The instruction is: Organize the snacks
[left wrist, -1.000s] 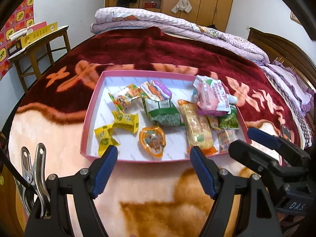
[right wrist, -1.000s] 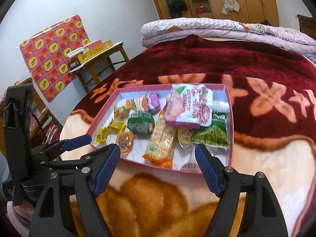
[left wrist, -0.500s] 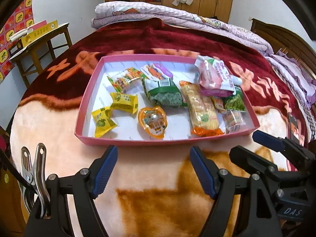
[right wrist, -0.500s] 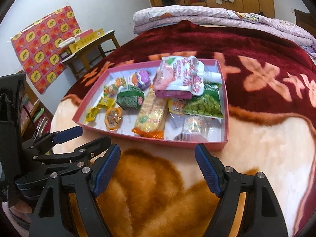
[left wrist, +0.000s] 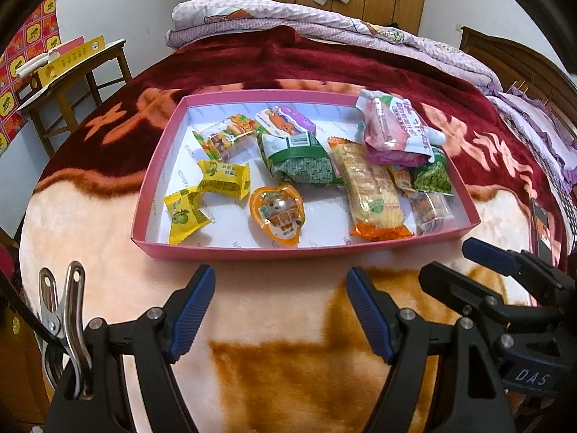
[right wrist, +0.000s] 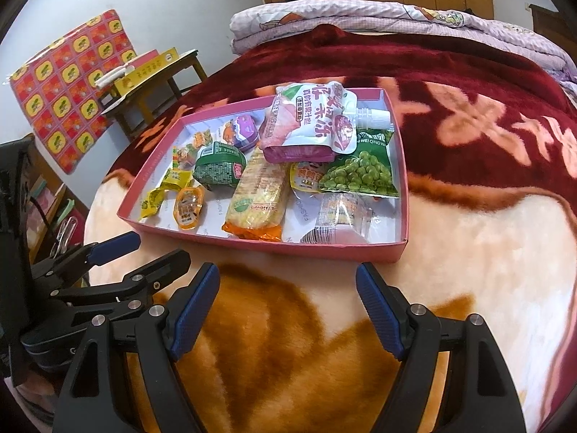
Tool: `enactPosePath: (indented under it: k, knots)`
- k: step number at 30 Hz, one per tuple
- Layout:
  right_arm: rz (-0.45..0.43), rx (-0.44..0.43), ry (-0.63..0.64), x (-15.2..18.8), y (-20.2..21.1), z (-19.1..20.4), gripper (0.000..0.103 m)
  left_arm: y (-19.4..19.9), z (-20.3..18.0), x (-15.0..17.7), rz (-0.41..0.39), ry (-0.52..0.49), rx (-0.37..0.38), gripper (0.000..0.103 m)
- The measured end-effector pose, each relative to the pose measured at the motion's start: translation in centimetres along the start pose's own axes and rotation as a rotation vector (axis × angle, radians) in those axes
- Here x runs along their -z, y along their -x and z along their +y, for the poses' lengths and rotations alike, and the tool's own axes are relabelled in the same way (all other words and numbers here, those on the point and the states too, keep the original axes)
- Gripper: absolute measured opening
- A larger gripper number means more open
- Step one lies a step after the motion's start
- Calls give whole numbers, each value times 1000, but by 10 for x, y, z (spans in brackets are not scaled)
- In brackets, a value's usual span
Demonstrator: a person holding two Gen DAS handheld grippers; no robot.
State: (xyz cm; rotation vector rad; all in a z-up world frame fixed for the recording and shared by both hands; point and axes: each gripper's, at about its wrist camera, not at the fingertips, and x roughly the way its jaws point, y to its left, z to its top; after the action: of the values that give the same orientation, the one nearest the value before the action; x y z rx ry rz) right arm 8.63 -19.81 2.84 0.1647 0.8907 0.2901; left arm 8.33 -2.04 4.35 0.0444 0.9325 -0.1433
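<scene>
A shallow pink tray (left wrist: pixel 230 250) (right wrist: pixel 274 246) lies on the bed and holds several snacks: two yellow candies (left wrist: pixel 223 178), an orange jelly cup (left wrist: pixel 277 214), a green packet (left wrist: pixel 303 166), a long cracker pack (left wrist: pixel 371 191) (right wrist: pixel 259 195), a pink drink pouch (left wrist: pixel 393 126) (right wrist: pixel 310 122) and a green pea bag (right wrist: pixel 360 171). My left gripper (left wrist: pixel 281 310) is open and empty, short of the tray's near edge. My right gripper (right wrist: pixel 288 310) is open and empty, also short of the near edge. Each gripper shows at the side of the other's view.
The tray rests on a plush blanket (left wrist: pixel 288 361), cream and orange near me, dark red beyond. Folded quilts (left wrist: pixel 324 18) lie at the far end. A wooden side table (left wrist: pixel 72 68) with a yellow box stands left of the bed. A metal clip (left wrist: pixel 65 310) hangs at my left.
Both grippers have drawn back and risen, so the tray sits farther away and higher in both views. Both stay open and empty. The snacks have not moved.
</scene>
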Motion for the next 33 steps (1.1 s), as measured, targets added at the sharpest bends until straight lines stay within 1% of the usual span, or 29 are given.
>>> enactPosePath:
  k: [33]
  knots:
    - [6, 0, 0, 2, -3, 0, 80, -5, 2, 0, 20, 0, -22, 79]
